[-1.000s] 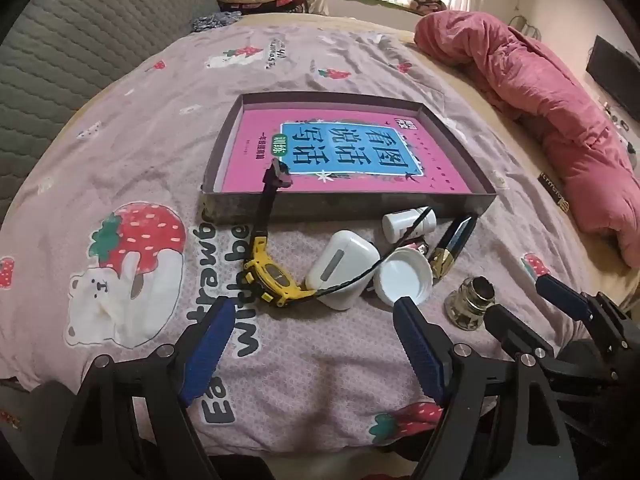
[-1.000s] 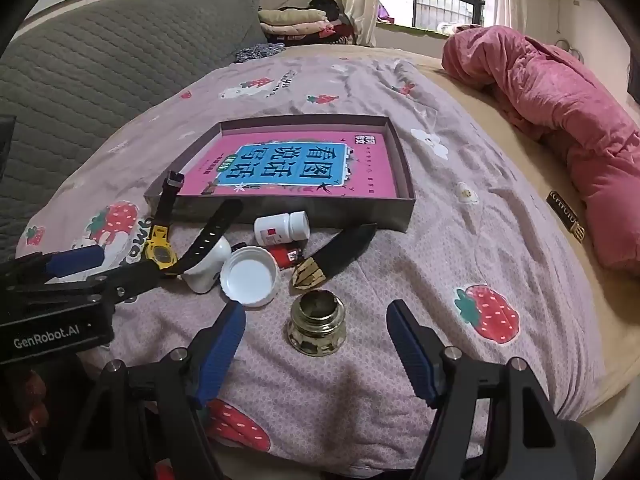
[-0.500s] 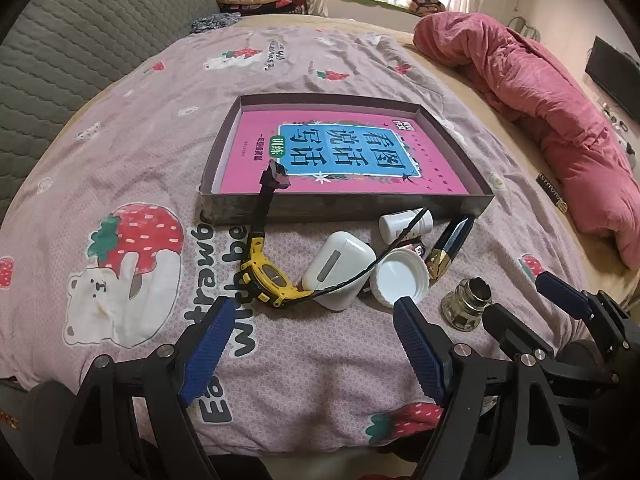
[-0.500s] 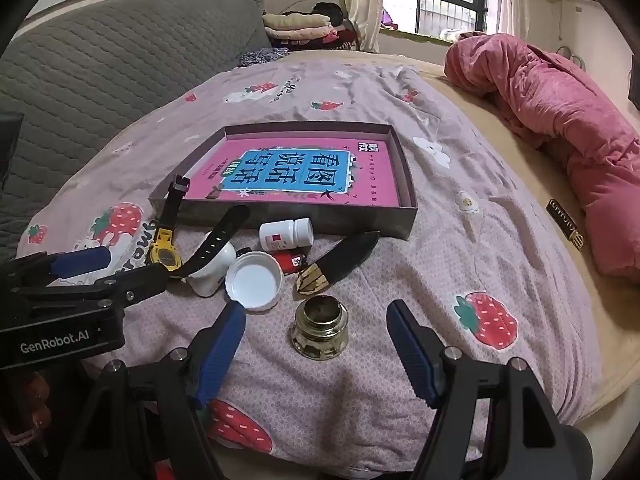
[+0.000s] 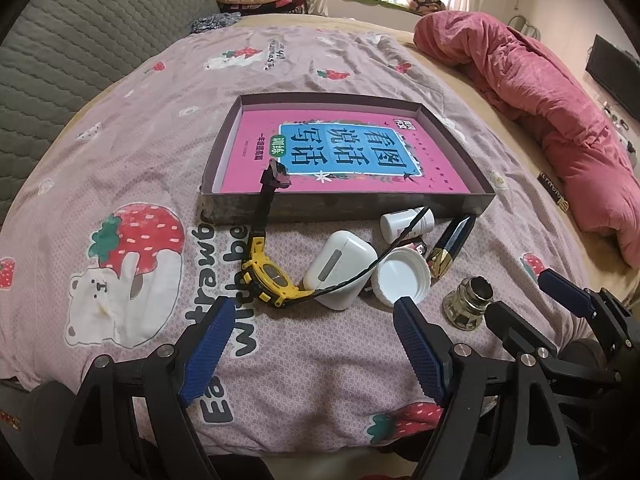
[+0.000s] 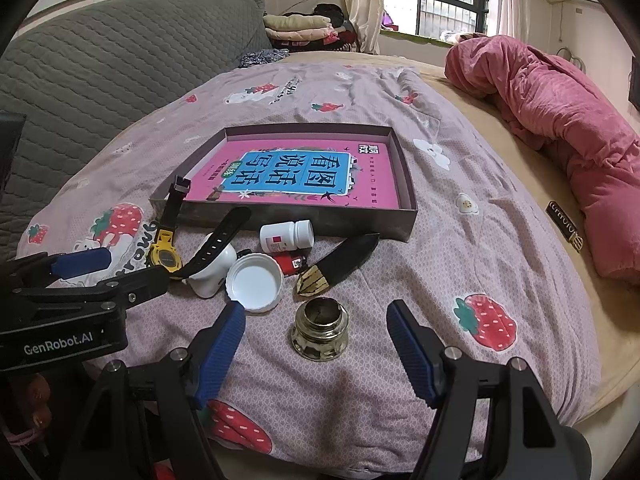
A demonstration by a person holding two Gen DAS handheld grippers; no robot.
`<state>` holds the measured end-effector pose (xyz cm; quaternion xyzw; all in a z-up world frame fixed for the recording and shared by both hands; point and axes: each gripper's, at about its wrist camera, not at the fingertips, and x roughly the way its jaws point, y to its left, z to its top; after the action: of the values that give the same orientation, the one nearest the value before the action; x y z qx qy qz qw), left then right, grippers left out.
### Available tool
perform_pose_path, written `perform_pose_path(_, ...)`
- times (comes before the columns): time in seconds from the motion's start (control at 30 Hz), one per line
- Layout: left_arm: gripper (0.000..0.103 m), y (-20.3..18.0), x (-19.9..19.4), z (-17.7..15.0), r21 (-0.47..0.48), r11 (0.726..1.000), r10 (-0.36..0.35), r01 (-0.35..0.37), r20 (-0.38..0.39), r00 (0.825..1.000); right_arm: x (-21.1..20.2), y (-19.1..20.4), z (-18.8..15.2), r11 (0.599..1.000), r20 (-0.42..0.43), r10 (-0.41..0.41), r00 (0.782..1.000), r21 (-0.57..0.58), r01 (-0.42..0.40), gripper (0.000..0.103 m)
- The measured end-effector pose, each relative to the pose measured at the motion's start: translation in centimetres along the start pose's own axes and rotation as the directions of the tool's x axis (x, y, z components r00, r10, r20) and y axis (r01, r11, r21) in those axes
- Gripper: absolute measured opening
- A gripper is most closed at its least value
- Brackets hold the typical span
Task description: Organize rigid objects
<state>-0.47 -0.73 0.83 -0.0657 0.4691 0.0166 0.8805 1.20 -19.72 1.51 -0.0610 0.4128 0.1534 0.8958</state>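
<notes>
Both sets of tongs hover released above the near edge of a bed covered in a pink sheet (image 6: 460,240) printed with strawberries and bears. The left tongs (image 5: 308,344) spread wide, empty, in front of a yellow watch (image 5: 272,278) whose one black strap leans up against the front wall of a shallow box (image 5: 348,204), while the other strap lies across a white earbud case (image 5: 340,268). The right tongs (image 6: 316,348) are also spread and empty, with a small brass jar (image 6: 320,334) standing upright on the sheet just ahead of them, between the blue pads without touching either.

Beside the case lies a white lid (image 6: 254,282), open side up. Behind it rest a white pill bottle (image 6: 286,236) on its side, a small red lighter (image 6: 292,264) and a black sheath with a gold tip (image 6: 340,264), all just in front of the box. Inside the box lies a pink book (image 6: 296,176) with a blue title panel. A rumpled red quilt (image 6: 560,120) lies along the far right side of the bed.
</notes>
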Motion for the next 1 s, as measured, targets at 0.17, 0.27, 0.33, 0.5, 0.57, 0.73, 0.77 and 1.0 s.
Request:
perform_pose_path(0.17, 0.082, -0.06, 0.13, -0.07, 0.004, 1.0, -0.001, 0.001, -0.007, 1.0, -0.06, -0.03, -0.02, 1.0, 0.001, 0.001, 1.0, -0.002, -0.001, 0.073)
perform_pose_path(0.27, 0.082, -0.09, 0.15, -0.09, 0.005, 1.0, 0.0, 0.0, -0.006, 1.0, -0.1, -0.01, 0.01, 1.0, 0.003, 0.001, 1.0, -0.002, -0.001, 0.073)
perform_pose_path(0.33, 0.082, -0.17, 0.16, -0.07, 0.006, 1.0, 0.001, -0.001, -0.004, 1.0, -0.08, 0.02, 0.01, 1.0, 0.002, 0.0, 1.0, -0.002, 0.0, 0.073)
perform_pose_path(0.5, 0.082, -0.32, 0.28, -0.14, 0.007, 1.0, 0.0, 0.0, -0.01, 1.0, -0.11, -0.01, 0.12, 1.0, 0.002, 0.0, 1.0, 0.0, 0.0, 0.073)
perform_pose_path(0.57, 0.082, -0.32, 0.27, -0.16, 0.008, 1.0, 0.002, -0.002, -0.009, 1.0, -0.11, -0.03, 0.12, 1.0, 0.001, 0.001, 1.0, -0.001, -0.001, 0.073)
perform_pose_path(0.73, 0.082, -0.35, 0.29, -0.25, 0.006, 1.0, 0.005, -0.005, -0.007, 1.0, -0.12, 0.01, 0.08, 1.0, 0.002, 0.0, 1.0, 0.0, 0.0, 0.073)
perform_pose_path(0.77, 0.082, -0.36, 0.32, -0.27, 0.006, 1.0, 0.006, -0.006, -0.007, 1.0, -0.12, 0.0, 0.1, 1.0, 0.003, 0.0, 1.0, 0.0, 0.0, 0.073)
perform_pose_path(1.0, 0.082, -0.31, 0.33, -0.26, 0.006, 1.0, 0.006, -0.006, -0.009, 1.0, -0.15, -0.03, 0.14, 1.0, 0.002, 0.001, 1.0, 0.0, -0.001, 0.073)
